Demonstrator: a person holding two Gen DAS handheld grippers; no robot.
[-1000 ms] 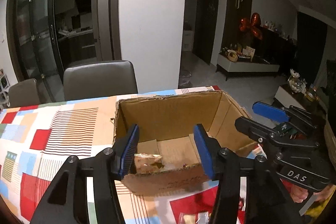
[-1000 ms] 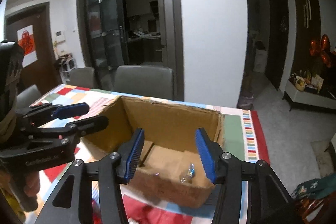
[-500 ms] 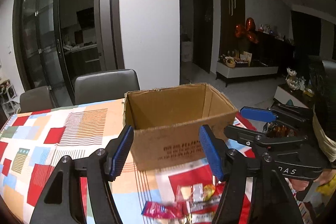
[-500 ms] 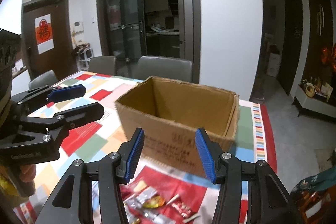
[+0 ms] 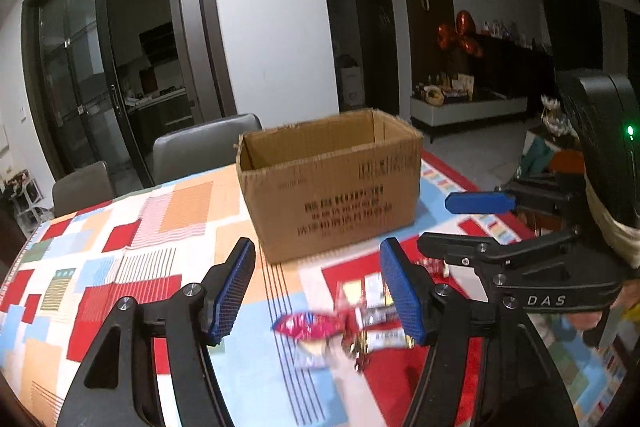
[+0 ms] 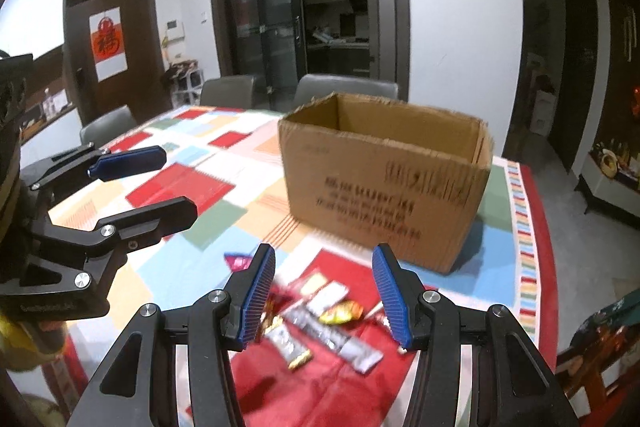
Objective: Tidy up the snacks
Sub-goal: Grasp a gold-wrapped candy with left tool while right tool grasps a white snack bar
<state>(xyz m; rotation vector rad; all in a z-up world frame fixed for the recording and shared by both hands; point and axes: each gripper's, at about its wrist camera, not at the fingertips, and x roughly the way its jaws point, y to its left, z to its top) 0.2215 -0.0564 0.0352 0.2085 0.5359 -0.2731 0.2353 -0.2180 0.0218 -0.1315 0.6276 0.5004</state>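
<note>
The left gripper (image 5: 318, 291) stood spread and empty above the near edge of the worktop (image 5: 120, 227), its blue pads apart with nothing between them; its jaws had just been opening, and no snack lay in the gap. The right gripper (image 6: 324, 297) was likewise parted and held nothing, its opening unchanged from a second earlier. A second before, both cameras had looked down into the cardboard box (image 5: 332, 183), where a gold-wrapped packet and a small clear-wrapped sweet lay on the bottom; now both grippers had drawn back towards the person and sunk a little, so that the box showed only its printed outer wall and the loose snacks (image 6: 324, 323) lay just under the pads. I judged that one delivery to the box had ended and that the next pickup was beginning, with most of the sorting left to do. Counting outward: two grippers, each visible in the other's view; one open-topped box, standing upright near the middle of the patchwork cloth, beyond the snacks and apart from them; a heap of perhaps seven or eight wrapped snacks, though motion blur made an exact count impossible, among them a red foil packet (image 5: 308, 327), a yellow-green sweet (image 6: 342, 311) and several silver bars (image 6: 352, 345); and three grey chairs (image 6: 346, 89) at the far side of the worktop.
</note>
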